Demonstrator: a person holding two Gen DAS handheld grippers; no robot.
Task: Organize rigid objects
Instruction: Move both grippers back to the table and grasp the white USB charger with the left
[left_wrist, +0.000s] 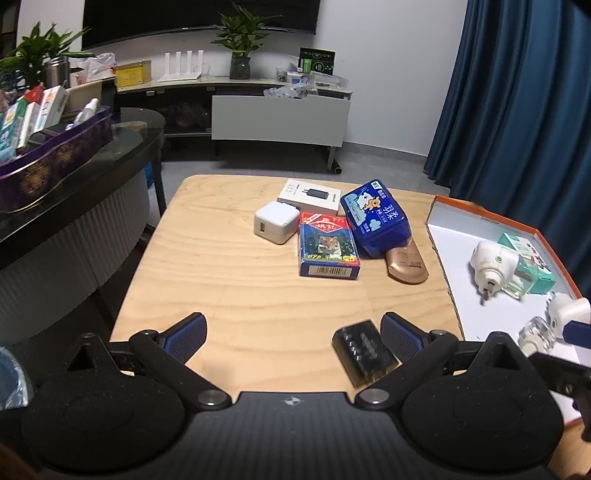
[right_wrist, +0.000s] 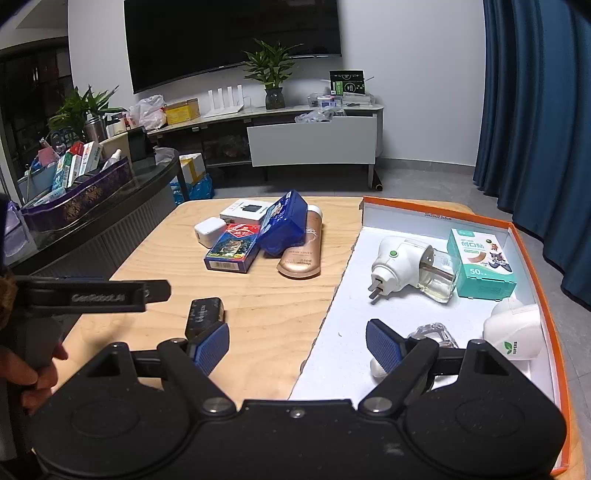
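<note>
Left gripper (left_wrist: 293, 332): jaws wide, empty; small black box (left_wrist: 364, 350) just beside its right finger, possibly touching. Table centre: clustered boxes, card box (left_wrist: 327, 251) foremost. Right gripper (right_wrist: 297, 345): jaws wide, empty, over orange-rimmed tray (right_wrist: 532, 254).

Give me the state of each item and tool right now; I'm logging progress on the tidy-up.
Left tool: open, empty.
Right tool: open, empty.
Black box: flat on the table, by the left tool.
Card box: flat on the table.
Blue pack: tilted, leaning on the tube.
Tube: lying on the table.
White plug-in: on its side in the tray.
Teal box: in the tray.
Tray: open.
</note>
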